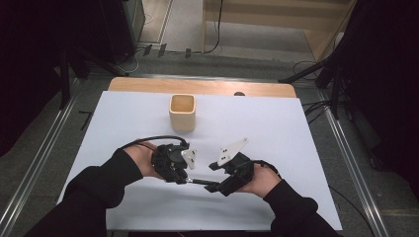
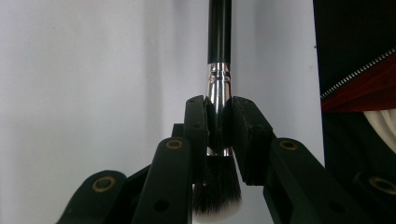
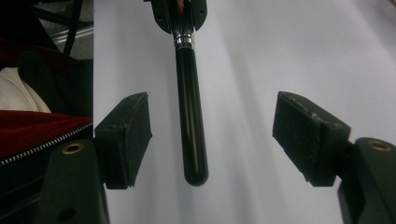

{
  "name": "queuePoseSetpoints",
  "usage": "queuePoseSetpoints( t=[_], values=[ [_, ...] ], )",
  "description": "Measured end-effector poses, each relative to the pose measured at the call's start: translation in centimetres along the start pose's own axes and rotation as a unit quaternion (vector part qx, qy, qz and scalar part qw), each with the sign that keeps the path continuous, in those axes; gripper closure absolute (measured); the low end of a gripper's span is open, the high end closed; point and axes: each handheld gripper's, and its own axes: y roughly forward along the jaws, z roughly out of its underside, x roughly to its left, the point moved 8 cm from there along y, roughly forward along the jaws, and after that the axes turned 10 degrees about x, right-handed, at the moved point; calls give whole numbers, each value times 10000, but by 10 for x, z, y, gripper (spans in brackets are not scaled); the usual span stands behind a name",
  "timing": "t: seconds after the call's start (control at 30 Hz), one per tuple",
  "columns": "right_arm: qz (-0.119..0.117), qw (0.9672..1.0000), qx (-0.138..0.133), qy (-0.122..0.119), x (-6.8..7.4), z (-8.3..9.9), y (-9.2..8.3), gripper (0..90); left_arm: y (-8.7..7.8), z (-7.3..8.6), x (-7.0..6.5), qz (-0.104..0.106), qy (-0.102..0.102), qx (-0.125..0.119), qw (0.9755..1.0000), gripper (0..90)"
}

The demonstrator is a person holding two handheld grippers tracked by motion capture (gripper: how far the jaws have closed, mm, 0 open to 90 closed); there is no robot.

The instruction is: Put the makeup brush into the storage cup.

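A makeup brush [image 2: 218, 84] with a black handle, silver ferrule and dark bristles is clamped at its ferrule by my left gripper [image 2: 218, 135], which is shut on it. In the high view the brush [image 1: 197, 181] lies level just above the white sheet, between my left gripper [image 1: 184, 178] and my right gripper [image 1: 213, 186]. The right gripper [image 3: 217, 140] is open: the brush handle [image 3: 190, 116] runs between its pads [image 3: 126, 140] with a gap on both sides. A square, light wooden cup [image 1: 182, 112] stands upright and open-topped farther back.
A white sheet [image 1: 276, 128] covers the wooden table [image 1: 197, 86], whose far edge shows bare. Metal rails [image 1: 346, 148] run along the floor on both sides, with cables and dark stands beyond. A red zippered garment [image 3: 42, 126] sits near the table's front edge.
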Motion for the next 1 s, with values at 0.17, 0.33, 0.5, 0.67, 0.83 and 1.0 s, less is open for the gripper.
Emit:
queuePoseSetpoints(
  t=[0.17, 0.33, 0.5, 0.67, 0.83, 1.0],
  values=[
    [-66, 9999, 133, -33, 3, -2, 7, 324, 0, -1, 0, 83, -25, 26, 10000, 771],
    [-126, 9995, 291, 62, 4, -2, 14, 363, 1, -2, 2, 137, -22, 178, 9997, 771],
    [-149, 9993, 344, 94, 4, -3, 18, 461, 1, -5, 1, 160, 7, 135, 9998, 771],
    [-235, 9989, 359, 196, 4, -4, 22, 610, 3, -7, -1, 170, 53, 166, 9997, 771],
    [-405, 9979, 440, 245, 7, -2, 25, 685, 3, -8, -1, 190, 111, 220, 9995, 771],
    [-505, 9973, 469, 240, 9, -2, 27, 756, 4, -8, 0, 160, 71, 200, 9996, 771]
  ],
)
